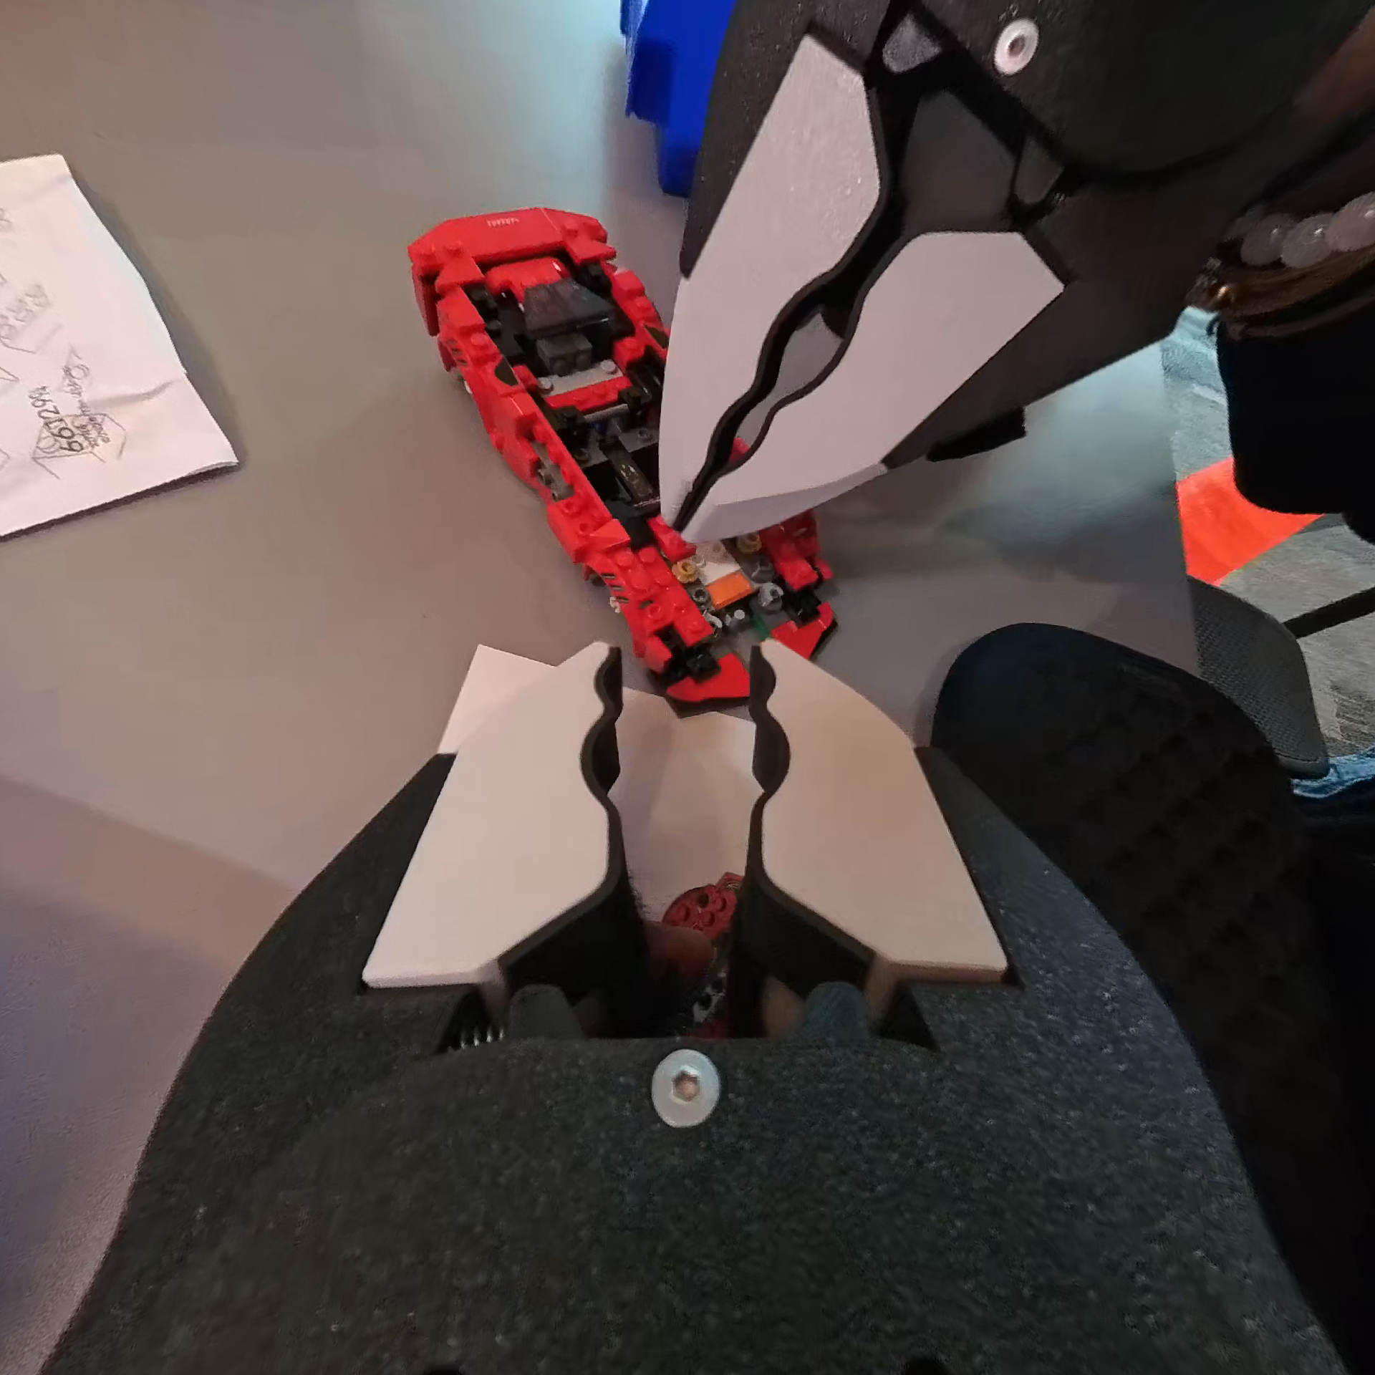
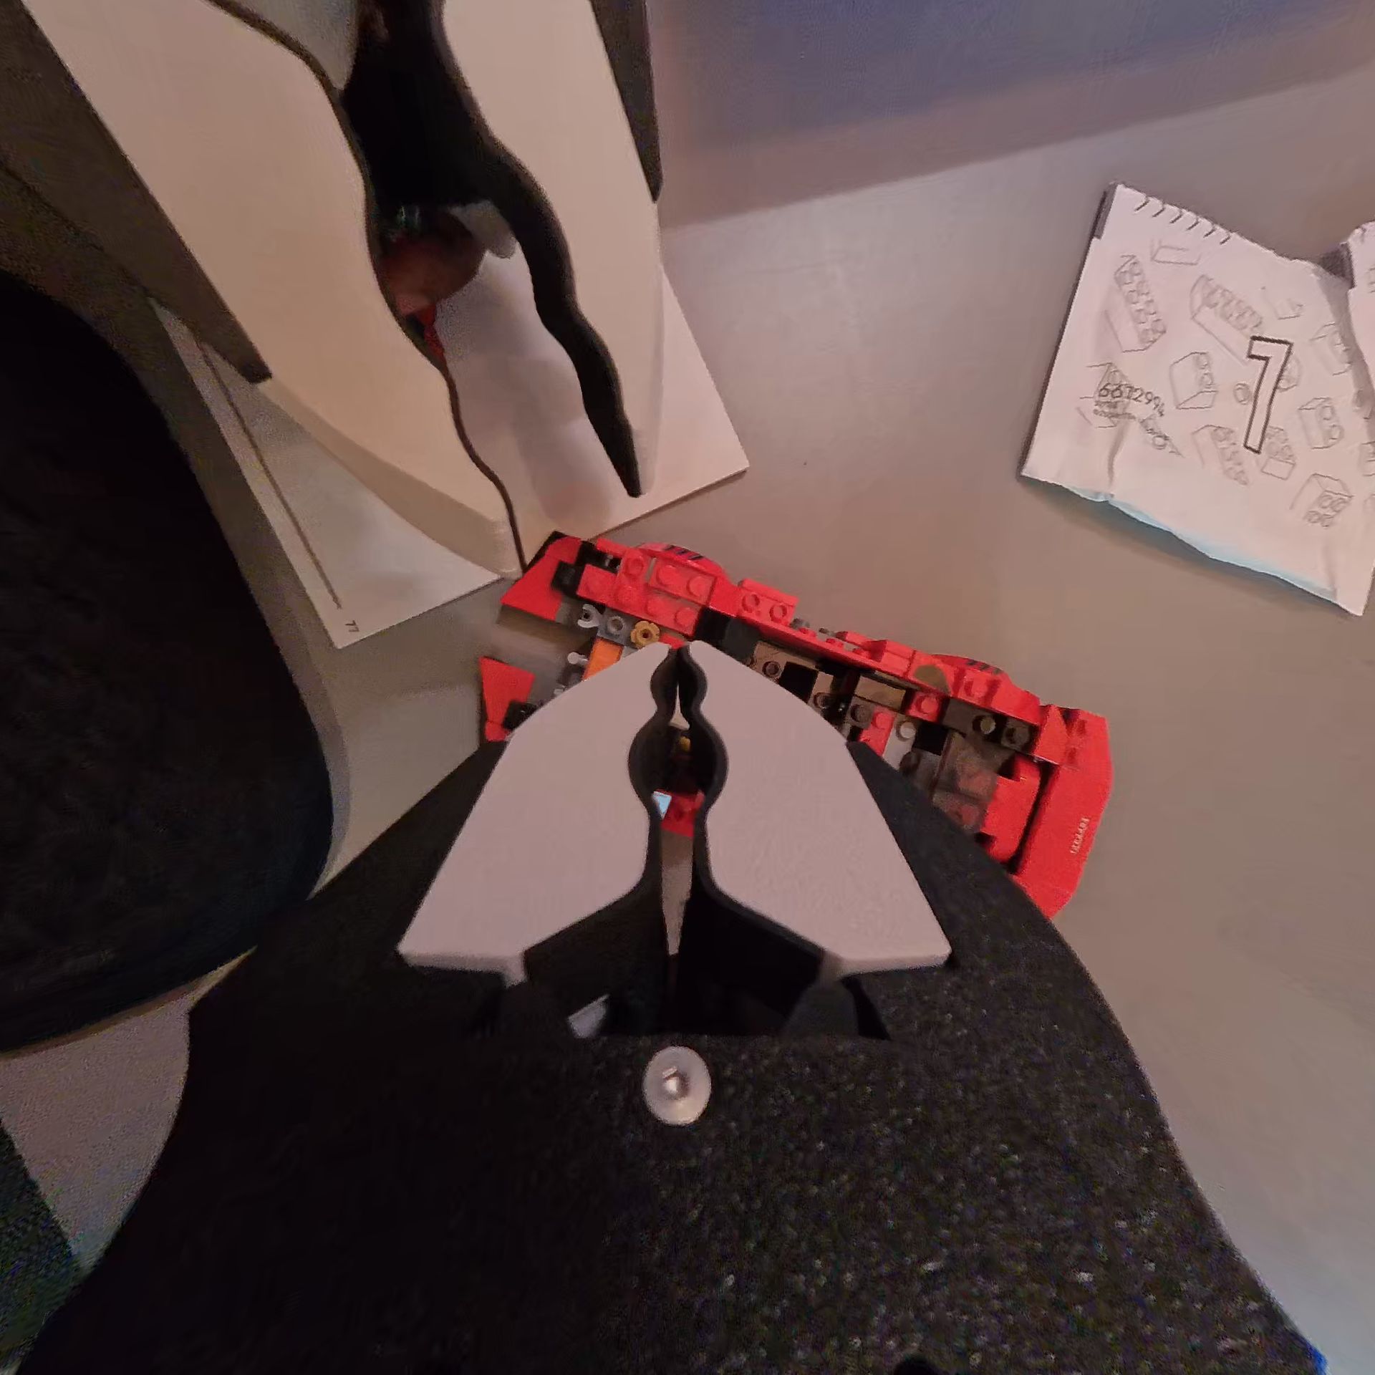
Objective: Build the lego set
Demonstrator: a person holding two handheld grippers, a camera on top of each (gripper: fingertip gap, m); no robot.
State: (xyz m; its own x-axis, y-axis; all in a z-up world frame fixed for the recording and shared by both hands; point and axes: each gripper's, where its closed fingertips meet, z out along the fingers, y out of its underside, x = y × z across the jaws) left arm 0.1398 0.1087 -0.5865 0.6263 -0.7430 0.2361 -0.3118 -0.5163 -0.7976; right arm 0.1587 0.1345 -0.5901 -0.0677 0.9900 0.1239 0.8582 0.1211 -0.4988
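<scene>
I judge I am mid-placement on the half-built red and black brick car [image 1: 595, 454], which lies on the grey table [image 1: 297, 632]: my right tongs [image 1: 681, 524] have their white tips together, pressed down at the car's open front section, and whether a small piece is pinched there I cannot tell. My left tongs [image 1: 684, 658] stand apart, empty, with the car's nose just beyond them at twelve o'clock. Next, I think, the left should steady the car while the right seats the piece squarely.
</scene>
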